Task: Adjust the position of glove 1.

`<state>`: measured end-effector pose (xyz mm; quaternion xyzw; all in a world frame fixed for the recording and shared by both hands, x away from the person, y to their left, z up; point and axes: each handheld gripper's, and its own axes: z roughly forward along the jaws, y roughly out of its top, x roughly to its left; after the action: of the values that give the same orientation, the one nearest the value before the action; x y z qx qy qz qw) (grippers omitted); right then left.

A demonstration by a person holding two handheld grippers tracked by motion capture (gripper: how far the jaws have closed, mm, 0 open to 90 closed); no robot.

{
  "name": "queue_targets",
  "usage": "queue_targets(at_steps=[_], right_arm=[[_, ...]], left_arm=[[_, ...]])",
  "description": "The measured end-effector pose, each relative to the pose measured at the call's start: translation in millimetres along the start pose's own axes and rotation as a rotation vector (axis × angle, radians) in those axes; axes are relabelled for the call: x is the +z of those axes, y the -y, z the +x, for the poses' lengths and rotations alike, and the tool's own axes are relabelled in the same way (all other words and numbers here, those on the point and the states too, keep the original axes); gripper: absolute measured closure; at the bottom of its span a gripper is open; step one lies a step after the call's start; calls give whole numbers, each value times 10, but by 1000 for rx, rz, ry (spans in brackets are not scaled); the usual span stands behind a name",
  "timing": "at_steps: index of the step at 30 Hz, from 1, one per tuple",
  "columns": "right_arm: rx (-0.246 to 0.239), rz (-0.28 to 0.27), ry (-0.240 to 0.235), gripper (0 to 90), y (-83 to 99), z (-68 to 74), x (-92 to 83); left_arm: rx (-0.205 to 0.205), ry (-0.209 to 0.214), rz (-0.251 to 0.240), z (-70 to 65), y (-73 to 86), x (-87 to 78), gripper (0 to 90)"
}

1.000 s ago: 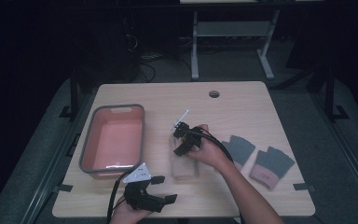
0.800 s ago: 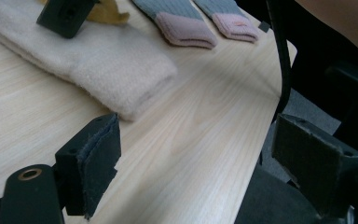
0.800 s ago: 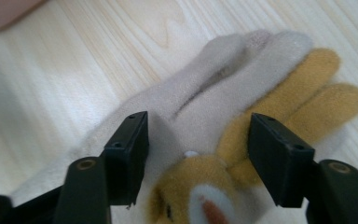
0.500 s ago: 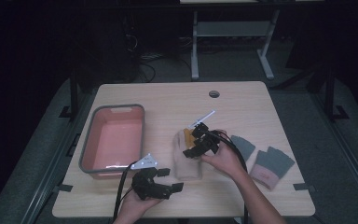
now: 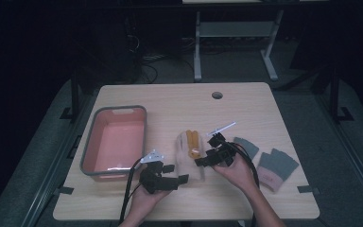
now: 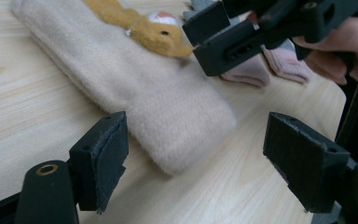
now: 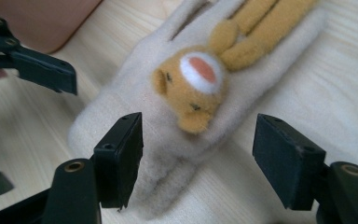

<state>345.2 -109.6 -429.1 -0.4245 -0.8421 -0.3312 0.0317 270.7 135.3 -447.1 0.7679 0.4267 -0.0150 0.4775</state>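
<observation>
Your mitten (image 5: 190, 152) lies flat near the middle of the table (image 5: 179, 101), cuff toward you. The tub (image 5: 115, 142) sits to its left, well apart. To its right lie two gloves (image 5: 264, 161), side by side. Your left gripper (image 5: 172, 174) is at the cuff's left, your right gripper (image 5: 207, 157) just beside the mitten's right edge.

Pink bin (image 5: 115, 142) (grey gloves (image 5: 264, 160) right)
</observation>
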Motion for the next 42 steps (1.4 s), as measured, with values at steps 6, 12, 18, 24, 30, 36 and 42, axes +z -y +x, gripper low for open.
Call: queue_targets(at_steps=[6,12,18,24,30,36,42], right_arm=[[68,-22,-29,356,28,-83,26],[124,-14,-42,397,40,-139,114],[158,4,-51,419,35,-158,220],[201,2,-59,479,53,-159,261],[242,-19,-68,598,99,-121,287],[273,-30,-93,672,132,-128,305],[314,-22,-134,775,133,-168,327]], left_arm=[[-76,-24,3,56,-34,100,287],[-154,-52,53,136,-44,215,336],[-190,-57,81,178,-51,305,401],[-199,-19,110,202,-79,350,475],[-201,-13,126,185,-103,403,526],[-210,17,133,207,-106,430,569],[-236,45,129,244,-117,457,627]])
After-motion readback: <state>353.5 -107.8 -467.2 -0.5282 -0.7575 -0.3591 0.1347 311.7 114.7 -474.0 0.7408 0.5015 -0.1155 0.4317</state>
